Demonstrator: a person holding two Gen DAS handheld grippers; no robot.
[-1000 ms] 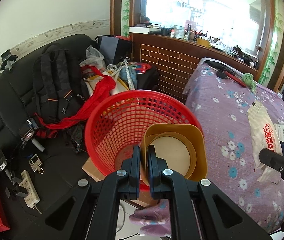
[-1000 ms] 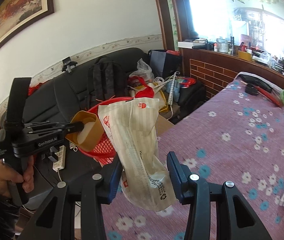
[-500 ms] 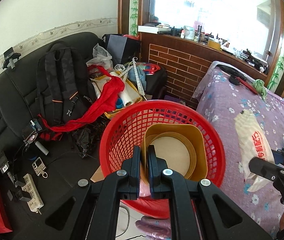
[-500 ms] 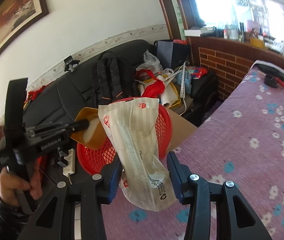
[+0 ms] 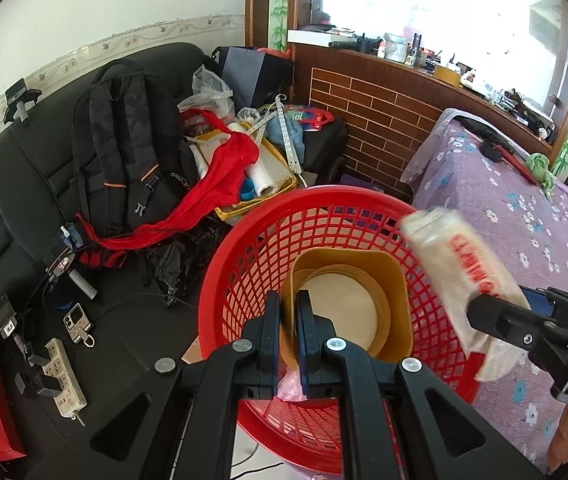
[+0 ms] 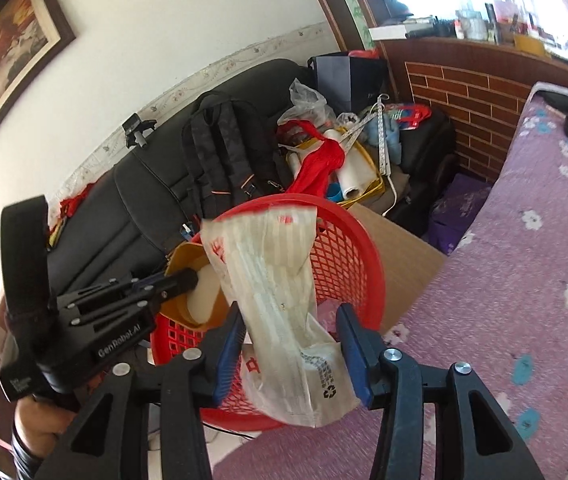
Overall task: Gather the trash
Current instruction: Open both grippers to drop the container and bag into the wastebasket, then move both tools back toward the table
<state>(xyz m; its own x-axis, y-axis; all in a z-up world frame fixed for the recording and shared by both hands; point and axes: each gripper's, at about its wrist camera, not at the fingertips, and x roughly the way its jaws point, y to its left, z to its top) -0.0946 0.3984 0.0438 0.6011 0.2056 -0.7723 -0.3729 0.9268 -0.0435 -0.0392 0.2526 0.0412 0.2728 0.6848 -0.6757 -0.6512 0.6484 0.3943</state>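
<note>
Step in hand: dropping two pieces of trash into the red basket [image 5: 324,216], judged from both items being held over its mouth.
Left gripper [image 5: 288,320]: jaws nearly together, pinching the near wall of the yellow cup [image 5: 348,304]. Grip looks firm.
Cup position: over the basket interior, open end facing the left camera; in the right view it sits at the basket's left rim [image 6: 187,276].
Right gripper [image 6: 288,348]: jaws have just been opening. The white bag [image 6: 275,300] stands between the blue pads [image 6: 358,356], with daylight on the right side. Contact on the left pad cannot be confirmed; I judge the bag released or nearly so.
Bag position: upper part leans over the basket rim; lower end hangs at the near edge, above the rim rather than well inside. The left view shows it blurred at the right rim [image 5: 460,280].
Basket contents: a pink scrap [image 5: 294,384] at the bottom; otherwise mostly empty.
Surroundings: purple floral bed [image 6: 524,280] just beside the basket on the right, cluttered black sofa [image 5: 23,208] behind.
Recommended method: bring the bag's lower end further inward before letting go fully, as it is long and limp.
Risk: the bag may fold over the rim and slide out onto the bed or the floor.
Cup release: open only once the cup is clear of the bag, then tilt it inward.
Sequence: judged safest one item at a time.
</note>
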